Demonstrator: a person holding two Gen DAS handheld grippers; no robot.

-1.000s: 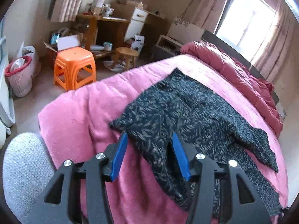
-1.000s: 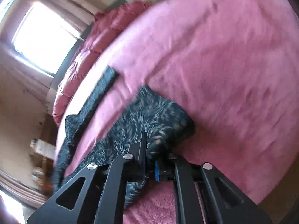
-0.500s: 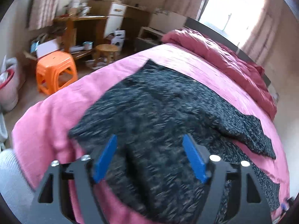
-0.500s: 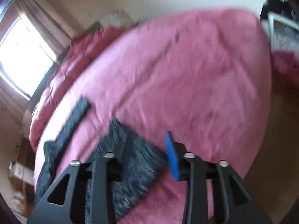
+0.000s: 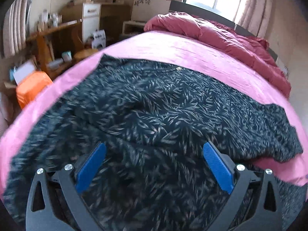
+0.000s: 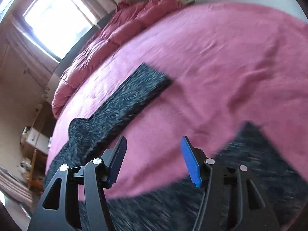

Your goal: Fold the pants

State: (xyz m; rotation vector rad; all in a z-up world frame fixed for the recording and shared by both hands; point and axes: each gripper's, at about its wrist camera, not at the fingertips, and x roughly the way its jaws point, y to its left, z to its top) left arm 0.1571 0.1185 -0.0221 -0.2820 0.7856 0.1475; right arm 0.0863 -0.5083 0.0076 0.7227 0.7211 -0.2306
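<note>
While we are spreading the pants (image 5: 154, 104) flat across the pink bed (image 5: 202, 53) so the first fold has an even surface to start from, both tools are letting go. We are holding the left hand-held gripper (image 5: 154, 163) low over the dark cloth, its blue pads (image 5: 90, 167) standing wide apart and widening, with fabric lying beneath the gap but nothing pinched. We are carrying the right hand-held gripper (image 6: 154, 161) above bare bedspread between the two legs, its jaws parting too and empty, which we judge to be a release after laying a leg down.

Dark navy with a pale leaf print, the pants are lying near the bed's foot edge, the waist end toward its left side by the orange stool (image 5: 31, 88). One leg (image 6: 123, 104) is stretching straight toward the crumpled red duvet (image 6: 107, 32) at the head of the bed; the other is running along the near edge, under the right tool. A small pale button is showing at the waistband, and soft ridges are rumpling the seat, so the cloth is not yet smooth.
</note>
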